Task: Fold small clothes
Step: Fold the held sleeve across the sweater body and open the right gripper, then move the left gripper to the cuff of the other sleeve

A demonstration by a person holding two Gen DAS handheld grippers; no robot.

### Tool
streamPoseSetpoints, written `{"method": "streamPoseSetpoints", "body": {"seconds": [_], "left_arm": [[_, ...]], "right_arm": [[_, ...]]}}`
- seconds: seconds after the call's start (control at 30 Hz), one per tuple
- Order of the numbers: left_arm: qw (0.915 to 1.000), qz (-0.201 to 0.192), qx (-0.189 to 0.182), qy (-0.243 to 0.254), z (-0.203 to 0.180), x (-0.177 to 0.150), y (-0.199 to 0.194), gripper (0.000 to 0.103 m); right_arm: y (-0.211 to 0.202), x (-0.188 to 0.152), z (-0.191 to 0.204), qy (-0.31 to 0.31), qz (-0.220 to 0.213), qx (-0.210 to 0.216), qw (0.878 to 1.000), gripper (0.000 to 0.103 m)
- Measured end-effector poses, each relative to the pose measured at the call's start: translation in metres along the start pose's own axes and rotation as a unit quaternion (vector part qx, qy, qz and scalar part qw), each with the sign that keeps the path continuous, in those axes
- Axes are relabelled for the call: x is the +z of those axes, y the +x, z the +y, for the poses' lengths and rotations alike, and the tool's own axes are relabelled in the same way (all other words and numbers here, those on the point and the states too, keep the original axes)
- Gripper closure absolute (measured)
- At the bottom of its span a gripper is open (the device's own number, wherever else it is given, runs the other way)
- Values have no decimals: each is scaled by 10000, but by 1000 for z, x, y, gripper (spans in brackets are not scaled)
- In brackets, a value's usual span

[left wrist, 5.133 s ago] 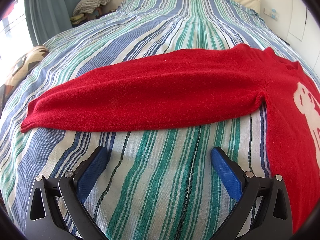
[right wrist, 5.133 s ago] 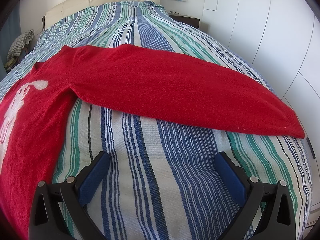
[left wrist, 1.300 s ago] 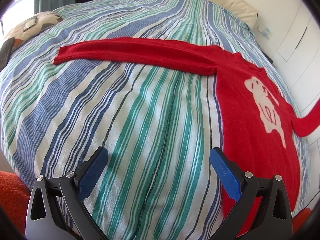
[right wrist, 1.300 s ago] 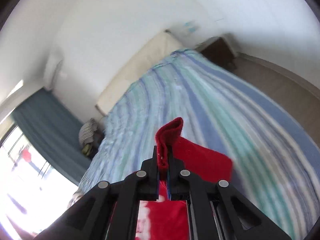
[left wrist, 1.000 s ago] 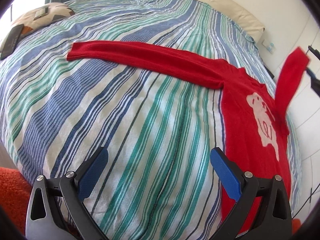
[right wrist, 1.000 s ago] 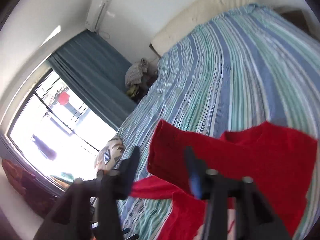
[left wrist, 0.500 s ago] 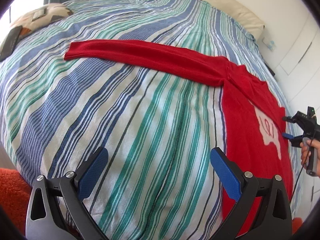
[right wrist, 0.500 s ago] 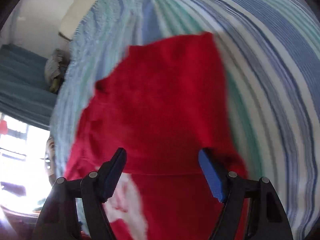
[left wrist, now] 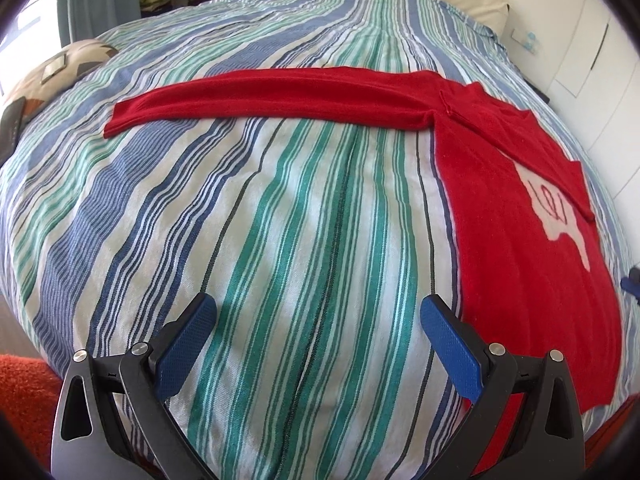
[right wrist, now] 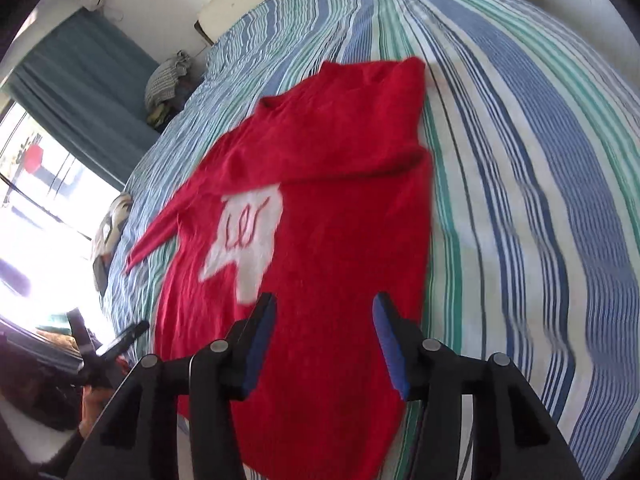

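1. Red sweater (left wrist: 516, 248) flat on striped bed (left wrist: 280, 220); one sleeve folded across chest, other sleeve (left wrist: 272, 96) outstretched.
2. Outstretched sleeve well ahead of left tongs (left wrist: 316, 332), long axis crosswise, cuff ahead-left.
3. Left tongs released, empty, nearer that sleeve.
4. Right tongs (right wrist: 324, 336) released, empty, above sweater hem.
5. Likely next: left-side sleeve fold.

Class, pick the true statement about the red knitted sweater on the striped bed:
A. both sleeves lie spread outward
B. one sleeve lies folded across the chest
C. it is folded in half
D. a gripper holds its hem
B: on the red knitted sweater, one sleeve lies across the chest over the white motif; the other sleeve stretches out flat.
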State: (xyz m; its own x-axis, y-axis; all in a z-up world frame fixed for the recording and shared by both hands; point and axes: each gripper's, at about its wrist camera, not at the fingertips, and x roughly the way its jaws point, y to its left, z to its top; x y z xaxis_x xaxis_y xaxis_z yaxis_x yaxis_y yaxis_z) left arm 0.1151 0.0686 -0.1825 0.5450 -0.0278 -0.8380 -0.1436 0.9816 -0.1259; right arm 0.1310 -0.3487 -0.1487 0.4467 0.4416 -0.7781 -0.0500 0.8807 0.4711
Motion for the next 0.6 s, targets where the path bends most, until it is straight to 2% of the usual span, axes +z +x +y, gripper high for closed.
{"method": "streamPoseSetpoints", "body": {"seconds": [0.07, 0.13, 0.2, 0.27, 0.3, 0.43, 0.5, 0.6], "left_arm": [[10000, 57, 31, 41, 0, -1, 2, 1], [9999, 100, 59, 65, 0, -2, 3, 1], [9999, 95, 56, 62, 1, -3, 3, 1], [10000, 75, 39, 29, 2, -3, 3, 1], [10000, 71, 39, 15, 2, -3, 3, 1], [10000, 68, 72, 14, 0, -2, 5, 1], [9999, 70, 105, 52, 0, -3, 6, 1], [9998, 90, 116, 99, -1, -3, 7, 1]], "right_arm": [[6, -32, -2, -14, 104, -266, 9996, 53], [5, -60, -9, 110, 18, -414, 9991, 53], [-9, -80, -9, 186, -354, -555, 9977, 53], [-29, -92, -5, 193, -750, -909, 9928, 52], [-39, -94, -1, 214, -985, -953, 9903, 52], [-69, -93, 18, -49, -1757, -1130, 9779, 33], [-69, -90, 27, -291, -1854, -1288, 9737, 33], [-61, -89, 32, -374, -1742, -1264, 9758, 33]]}}
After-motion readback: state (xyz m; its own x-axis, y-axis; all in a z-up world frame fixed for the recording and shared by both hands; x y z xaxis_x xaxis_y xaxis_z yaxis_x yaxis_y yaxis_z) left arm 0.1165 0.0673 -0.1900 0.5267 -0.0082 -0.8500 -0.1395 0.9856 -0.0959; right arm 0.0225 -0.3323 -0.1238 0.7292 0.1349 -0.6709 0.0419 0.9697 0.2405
